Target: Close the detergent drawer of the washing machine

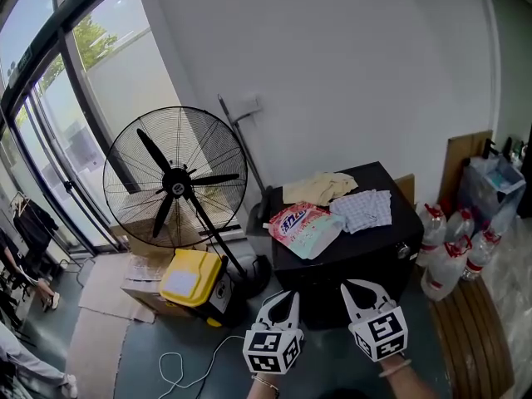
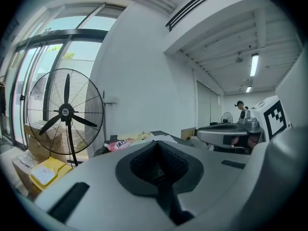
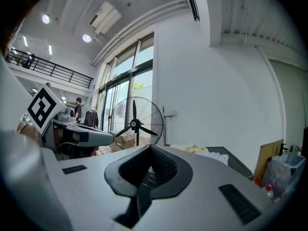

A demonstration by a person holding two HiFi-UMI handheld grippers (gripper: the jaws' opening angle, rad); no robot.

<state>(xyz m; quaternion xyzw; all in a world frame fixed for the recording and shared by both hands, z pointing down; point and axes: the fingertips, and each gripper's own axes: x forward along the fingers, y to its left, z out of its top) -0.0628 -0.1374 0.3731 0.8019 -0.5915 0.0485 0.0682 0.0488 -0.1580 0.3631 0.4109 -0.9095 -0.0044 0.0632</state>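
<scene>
Head view, looking steeply down: the left gripper [image 1: 287, 298] and the right gripper [image 1: 352, 293] hang side by side at the bottom edge, well apart from each other. Both point at a black box-shaped machine [image 1: 366, 256] that stands just ahead of them. That is probably the washing machine, though I cannot make out its detergent drawer from this angle. On its top lie a pink and green detergent bag [image 1: 303, 227], a checked cloth [image 1: 363, 209] and a beige cloth [image 1: 318, 187]. Each gripper's own view shows its jaws pressed together with nothing between them. A big floor fan [image 1: 176, 177] stands to the left of the machine, a yellow box [image 1: 191, 277] sits at its foot, and water bottles [image 1: 449, 252] cluster to the right.
</scene>
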